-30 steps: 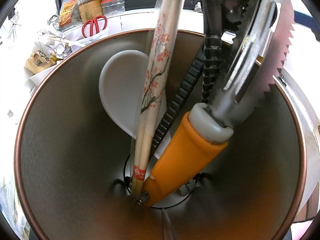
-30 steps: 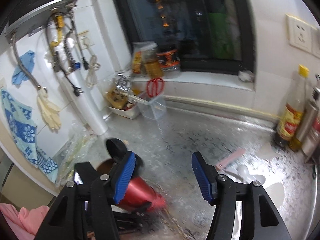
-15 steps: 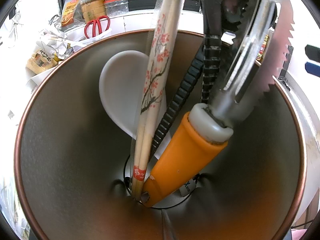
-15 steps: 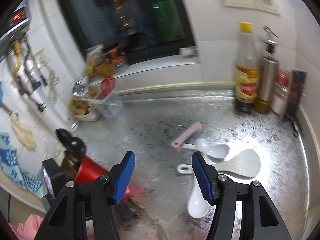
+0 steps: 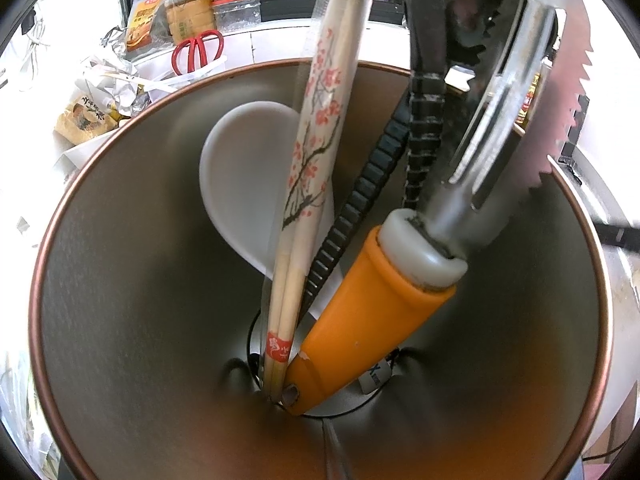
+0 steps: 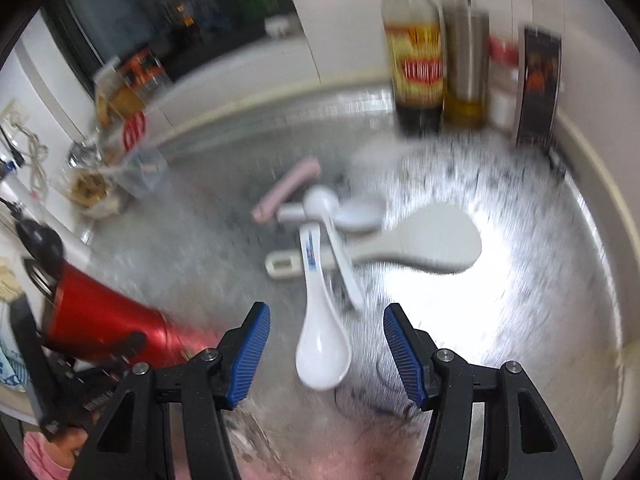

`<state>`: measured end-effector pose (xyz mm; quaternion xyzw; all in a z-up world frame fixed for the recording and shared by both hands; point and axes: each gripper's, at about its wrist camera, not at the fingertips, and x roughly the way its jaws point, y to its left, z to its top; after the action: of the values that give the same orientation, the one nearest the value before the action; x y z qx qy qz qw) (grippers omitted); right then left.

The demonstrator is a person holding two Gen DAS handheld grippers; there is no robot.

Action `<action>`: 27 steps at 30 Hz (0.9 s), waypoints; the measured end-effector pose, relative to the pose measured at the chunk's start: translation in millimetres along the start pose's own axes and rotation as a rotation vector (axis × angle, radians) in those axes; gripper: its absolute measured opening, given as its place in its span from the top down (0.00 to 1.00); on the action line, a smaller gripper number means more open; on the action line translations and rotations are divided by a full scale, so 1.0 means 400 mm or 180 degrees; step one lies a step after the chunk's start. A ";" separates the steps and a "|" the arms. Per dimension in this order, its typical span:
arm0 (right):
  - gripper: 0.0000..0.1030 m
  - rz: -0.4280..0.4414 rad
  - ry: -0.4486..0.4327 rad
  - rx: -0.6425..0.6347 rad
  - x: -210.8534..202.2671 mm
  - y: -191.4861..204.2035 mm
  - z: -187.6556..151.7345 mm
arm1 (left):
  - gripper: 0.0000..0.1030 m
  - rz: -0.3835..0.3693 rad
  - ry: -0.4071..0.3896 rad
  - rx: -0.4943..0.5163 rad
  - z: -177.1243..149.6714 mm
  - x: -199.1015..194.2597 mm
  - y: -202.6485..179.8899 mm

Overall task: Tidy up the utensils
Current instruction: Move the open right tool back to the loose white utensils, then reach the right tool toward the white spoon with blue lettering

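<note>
Utensils lie on the steel counter (image 6: 520, 320): the right gripper (image 6: 326, 350) hangs with blue pads spread wide either side of a white soup spoon's (image 6: 322, 344) bowl, not touching it. Beyond that spoon lie a rice paddle (image 6: 432, 244) and pink handle (image 6: 288, 188). Left of it, the left gripper, its jaws unseen, holds a red holder (image 6: 104, 328) containing chopsticks (image 5: 312, 168) and an orange-handled peeler (image 5: 372, 312).
</note>
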<state>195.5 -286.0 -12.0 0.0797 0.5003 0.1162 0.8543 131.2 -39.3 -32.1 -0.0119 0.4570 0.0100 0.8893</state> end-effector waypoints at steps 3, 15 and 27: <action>0.39 -0.0033 0.0155 -0.0045 0.041 0.008 -0.026 | 0.13 0.0017 -0.0003 0.0009 -0.001 -0.001 -0.003; 0.39 -0.0330 0.0286 -0.0323 0.103 0.030 -0.066 | 0.13 0.0007 -0.0007 0.0004 -0.006 -0.003 -0.002; 0.39 -0.0694 0.0236 -0.0203 0.084 -0.049 -0.067 | 0.13 0.0001 -0.0006 0.0001 -0.007 -0.003 0.000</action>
<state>190.3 -295.0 -58.2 -0.0067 0.5332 0.0414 0.8449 128.1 -39.5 -32.9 -0.0116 0.4562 0.0101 0.8898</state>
